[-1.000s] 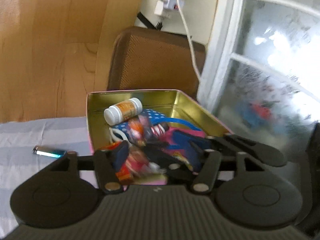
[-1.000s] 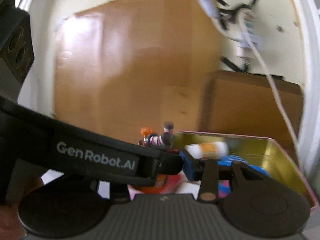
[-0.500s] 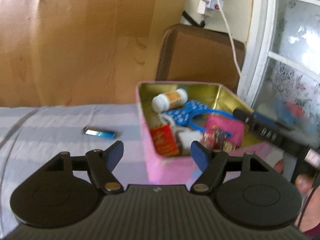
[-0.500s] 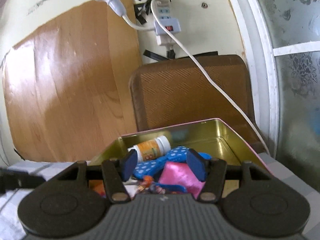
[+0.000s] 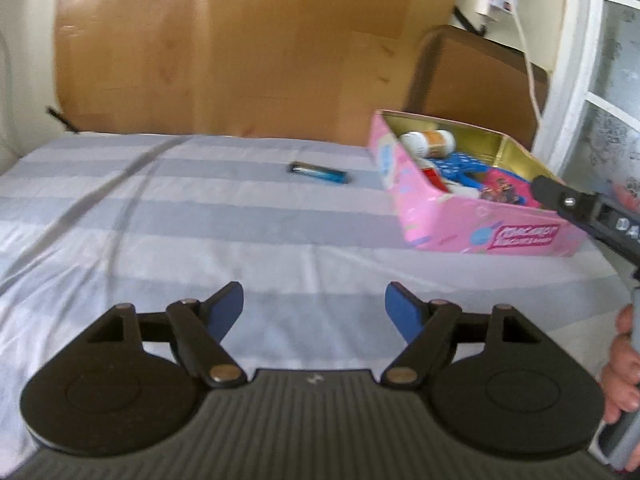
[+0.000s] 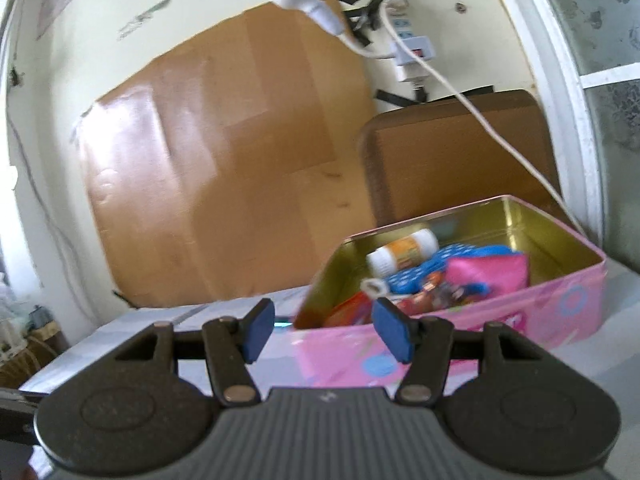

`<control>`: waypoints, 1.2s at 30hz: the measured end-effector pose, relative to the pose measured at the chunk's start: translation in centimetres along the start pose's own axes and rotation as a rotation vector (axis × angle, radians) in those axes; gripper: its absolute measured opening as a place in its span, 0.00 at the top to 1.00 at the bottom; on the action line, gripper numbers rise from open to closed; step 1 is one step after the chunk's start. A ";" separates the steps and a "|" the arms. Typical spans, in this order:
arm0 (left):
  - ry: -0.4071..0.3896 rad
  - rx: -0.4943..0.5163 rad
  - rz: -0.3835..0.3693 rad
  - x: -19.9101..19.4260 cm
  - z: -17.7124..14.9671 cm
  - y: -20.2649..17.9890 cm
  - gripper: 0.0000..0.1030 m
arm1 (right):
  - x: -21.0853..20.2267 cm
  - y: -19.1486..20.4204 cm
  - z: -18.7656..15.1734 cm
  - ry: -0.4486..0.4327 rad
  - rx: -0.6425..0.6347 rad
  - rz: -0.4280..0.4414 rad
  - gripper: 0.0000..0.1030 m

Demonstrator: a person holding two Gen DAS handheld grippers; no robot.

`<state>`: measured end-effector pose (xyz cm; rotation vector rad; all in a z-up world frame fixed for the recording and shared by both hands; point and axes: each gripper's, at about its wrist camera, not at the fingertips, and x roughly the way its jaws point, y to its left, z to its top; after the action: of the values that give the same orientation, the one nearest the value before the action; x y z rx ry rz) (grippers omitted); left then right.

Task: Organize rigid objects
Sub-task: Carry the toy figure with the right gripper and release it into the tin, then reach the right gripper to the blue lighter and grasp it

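Note:
A pink tin box [image 5: 476, 224] stands open at the right of the striped cloth; it also shows in the right wrist view [image 6: 520, 312]. Inside lie a white pill bottle [image 5: 430, 142], also seen in the right wrist view [image 6: 402, 256], a blue dotted item [image 6: 416, 272], a pink pouch [image 6: 486, 270] and small toys. A blue battery-like cylinder [image 5: 319, 173] lies on the cloth left of the box. My left gripper [image 5: 314, 312] is open and empty, well short of the box. My right gripper [image 6: 326, 330] is open and empty at the box's near left corner.
A wooden headboard [image 5: 240, 48] and a brown chair back [image 5: 476, 76] stand behind the bed. A white cable [image 6: 500, 128] hangs from a power strip toward the box. A window frame [image 5: 576, 60] is on the right. A hand [image 5: 624, 364] holds the right gripper's body.
My left gripper pulled back from over the box and released what it held; the box now sits far right. My right gripper drew back from above the box to its near side.

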<state>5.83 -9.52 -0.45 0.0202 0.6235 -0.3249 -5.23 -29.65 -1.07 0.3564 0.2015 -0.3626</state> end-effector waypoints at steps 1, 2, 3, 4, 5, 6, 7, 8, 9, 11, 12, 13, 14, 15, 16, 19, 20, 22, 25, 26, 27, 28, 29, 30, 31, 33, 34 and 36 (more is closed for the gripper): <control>-0.006 0.004 0.013 -0.4 -0.3 0.3 0.22 | -0.5 0.7 -0.1 0.003 -0.005 0.009 0.45; -0.015 0.002 0.026 -0.8 -0.4 0.8 0.22 | -0.8 1.2 -0.1 0.006 -0.016 0.015 0.45; -0.024 -0.004 0.032 -1.2 -0.6 1.2 0.22 | -1.0 1.9 -0.2 0.010 -0.030 0.020 0.45; -0.030 -0.016 0.036 -1.5 -0.9 1.8 0.22 | -1.3 2.6 -0.2 0.011 -0.043 0.022 0.45; -0.031 -0.027 0.036 -1.8 -1.2 2.3 0.22 | -1.6 3.1 -0.3 0.012 -0.051 0.024 0.45; -0.032 -0.036 0.036 -2.0 -1.4 2.7 0.22 | -1.7 3.6 -0.3 0.015 -0.056 0.028 0.45; -0.033 -0.040 0.039 -2.1 -1.6 3.0 0.22 | -1.9 4.1 -0.4 0.019 -0.061 0.033 0.45; -0.036 -0.043 0.044 -2.3 -1.8 3.3 0.22 | -2.0 4.7 -0.5 0.022 -0.069 0.036 0.45; -0.039 -0.046 0.051 -2.4 -2.0 3.7 0.22 | -2.1 5.2 -0.6 0.024 -0.079 0.040 0.45; -0.040 -0.052 0.060 -2.6 -2.3 4.3 0.22 | -2.3 6.2 -0.9 0.025 -0.097 0.042 0.45; -0.042 -0.054 0.063 -2.7 -2.3 4.7 0.22 | -2.4 6.7 -1.0 0.027 -0.103 0.045 0.45; -0.045 -0.055 0.066 -2.8 -2.4 5.0 0.22 | -2.4 7.1 -1.1 0.030 -0.107 0.048 0.45; -0.051 -0.056 0.073 -3.0 -2.5 5.3 0.22 | -2.5 7.4 -1.1 0.032 -0.111 0.051 0.45; -0.057 -0.054 0.080 -3.2 -2.5 5.5 0.22 | -2.5 7.8 -1.2 0.033 -0.115 0.056 0.45; -0.065 -0.053 0.089 -3.3 -2.6 5.8 0.21 | -2.6 8.1 -1.2 0.032 -0.119 0.058 0.45; -0.077 -0.058 0.100 -3.9 -2.9 6.6 0.20 | -2.6 8.8 -1.3 0.035 -0.124 0.064 0.45; -0.079 -0.059 0.102 -3.9 -3.0 6.8 0.20 | -2.6 9.0 -1.4 0.039 -0.126 0.068 0.45; -0.078 -0.062 0.102 -4.0 -3.1 7.2 0.19 | -2.5 9.5 -1.6 0.050 -0.140 0.075 0.45; -0.074 -0.064 0.105 -3.8 -3.1 7.7 0.18 | -2.0 10.2 -1.9 0.072 -0.167 0.091 0.45; -0.074 -0.066 0.106 -3.7 -3.0 7.8 0.17 | -1.7 10.4 -2.0 0.080 -0.176 0.099 0.45; -0.075 -0.068 0.107 -3.4 -2.8 8.0 0.17 | -1.3 10.6 -2.0 0.088 -0.187 0.107 0.45; -0.076 -0.069 0.107 -3.1 -2.7 8.1 0.16 | -0.9 10.7 -2.1 0.091 -0.195 0.114 0.45; -0.075 -0.071 0.110 -2.7 -2.6 8.2 0.16 | -0.4 10.7 -2.2 0.095 -0.203 0.120 0.45; -0.069 -0.075 0.111 -2.1 -2.4 8.4 0.16 | 0.2 10.8 -2.4 0.102 -0.213 0.128 0.45; -0.060 -0.080 0.109 -1.3 -2.3 8.5 0.16 | 0.8 10.8 -2.7 0.114 -0.223 0.136 0.45; -0.055 -0.089 0.098 -0.1 -2.1 8.8 0.16 | 2.6 10.8 -2.9 0.148 -0.250 0.152 0.46; -0.053 -0.091 0.094 0.8 -1.9 8.9 0.16 | 3.4 10.7 -3.0 0.163 -0.260 0.159 0.46; -0.055 -0.077 0.090 2.1 -1.6 8.9 0.16 | 5.9 10.6 -3.1 0.202 -0.294 0.181 0.47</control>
<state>9.26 -1.50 -3.68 -0.0342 0.5783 -0.2136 3.82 -21.04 -2.15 0.1187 0.4124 -0.1145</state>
